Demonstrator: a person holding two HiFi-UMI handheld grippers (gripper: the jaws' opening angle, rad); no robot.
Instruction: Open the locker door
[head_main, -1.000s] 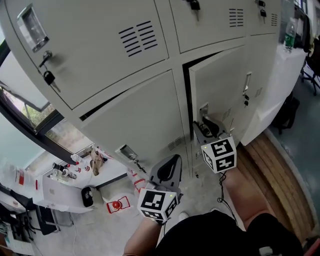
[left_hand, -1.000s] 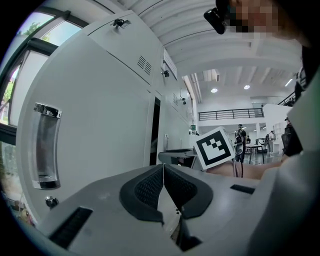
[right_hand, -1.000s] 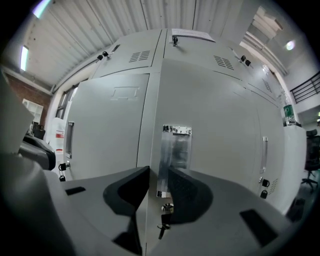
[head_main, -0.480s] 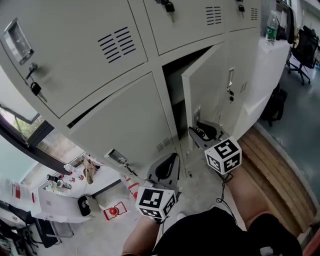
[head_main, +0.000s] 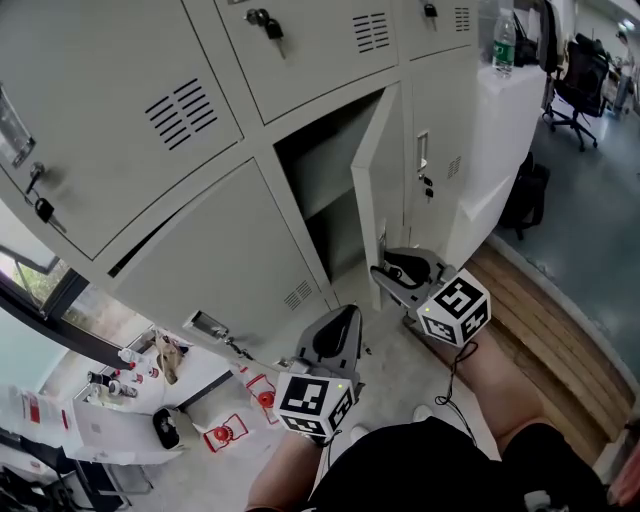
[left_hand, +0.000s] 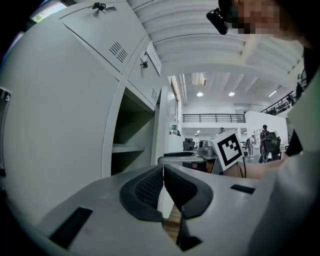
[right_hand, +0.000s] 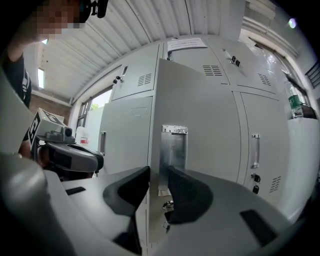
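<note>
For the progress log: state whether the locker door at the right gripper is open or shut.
Open: the locker door stands swung outward, baring the shelf inside.

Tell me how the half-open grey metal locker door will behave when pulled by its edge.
The grey metal locker door looks like thin sheet, so probably light, swinging easily and perhaps flexing slightly. Its smooth painted edge may slip in the right gripper, whose jaws pinch it.

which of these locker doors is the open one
The lower middle door: it is swung out edge-on, with the dark inside and a shelf showing. The right hand-held gripper grips its edge. No other door is swung out.
</note>
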